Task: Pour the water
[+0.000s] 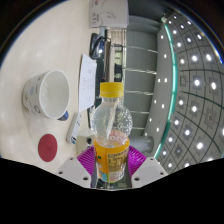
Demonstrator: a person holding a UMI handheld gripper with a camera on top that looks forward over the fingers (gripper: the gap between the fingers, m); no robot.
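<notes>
A clear plastic bottle with a yellow cap and a yellow label stands upright between my fingers, which press on its label from both sides. My gripper is shut on the bottle; its purple pads show at either side of the label. A white cup with a patterned side sits on the white table to the left, beyond the fingers. A red lid or coaster lies on the table in front of the cup, left of the bottle.
A white flat object and a dark item lie on the table behind the bottle. To the right stands a dark perforated panel with rows of bright dots. A box or papers sit at the far back.
</notes>
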